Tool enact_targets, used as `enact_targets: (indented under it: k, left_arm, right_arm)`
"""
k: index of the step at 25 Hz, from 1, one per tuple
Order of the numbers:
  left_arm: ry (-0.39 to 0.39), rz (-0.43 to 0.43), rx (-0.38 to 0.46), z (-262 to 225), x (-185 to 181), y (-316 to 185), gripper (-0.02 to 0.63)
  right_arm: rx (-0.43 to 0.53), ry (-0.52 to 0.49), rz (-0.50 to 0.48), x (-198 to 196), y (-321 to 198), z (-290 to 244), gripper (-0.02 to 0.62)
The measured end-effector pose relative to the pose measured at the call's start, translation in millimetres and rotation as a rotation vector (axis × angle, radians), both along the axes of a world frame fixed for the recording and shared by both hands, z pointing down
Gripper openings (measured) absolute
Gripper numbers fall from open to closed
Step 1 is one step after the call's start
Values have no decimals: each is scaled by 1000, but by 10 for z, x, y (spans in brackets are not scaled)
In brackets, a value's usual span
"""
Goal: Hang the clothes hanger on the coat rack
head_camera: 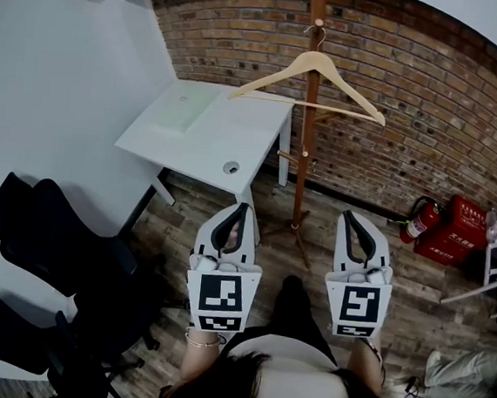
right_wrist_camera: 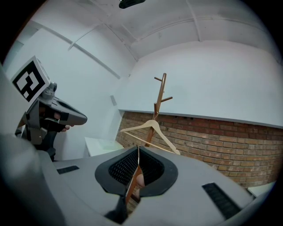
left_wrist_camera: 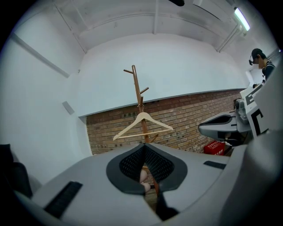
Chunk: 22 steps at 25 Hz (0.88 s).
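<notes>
A pale wooden clothes hanger (head_camera: 318, 62) hangs by its metal hook on the tall wooden coat rack (head_camera: 304, 147), which stands before the brick wall. Both grippers are held level, side by side, well back from the rack. My left gripper (head_camera: 245, 207) is shut with nothing in it, and my right gripper (head_camera: 350, 216) is shut and empty too. In the left gripper view the hanger (left_wrist_camera: 142, 115) and the coat rack (left_wrist_camera: 137, 88) show above the left gripper (left_wrist_camera: 143, 148). The right gripper view shows the hanger (right_wrist_camera: 154, 125) on the coat rack (right_wrist_camera: 162, 90) past the right gripper (right_wrist_camera: 138, 148).
A white desk (head_camera: 211, 133) stands left of the rack against the white wall. Black chairs (head_camera: 59, 254) fill the lower left. A fire extinguisher (head_camera: 421, 221) and a red box (head_camera: 455, 231) sit by the brick wall at right. A person (left_wrist_camera: 261, 62) stands far right.
</notes>
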<state>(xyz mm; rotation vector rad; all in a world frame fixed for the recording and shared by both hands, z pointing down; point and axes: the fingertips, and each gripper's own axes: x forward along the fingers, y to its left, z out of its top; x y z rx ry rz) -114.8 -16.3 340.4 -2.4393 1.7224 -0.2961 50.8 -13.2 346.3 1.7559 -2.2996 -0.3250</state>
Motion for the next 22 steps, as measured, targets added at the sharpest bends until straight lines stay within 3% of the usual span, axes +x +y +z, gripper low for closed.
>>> enact_targets:
  k: [22]
  left_arm:
    - [-3,12,-2,84,57,357,9]
  right_arm:
    - [13,9,15,45,357,55,40]
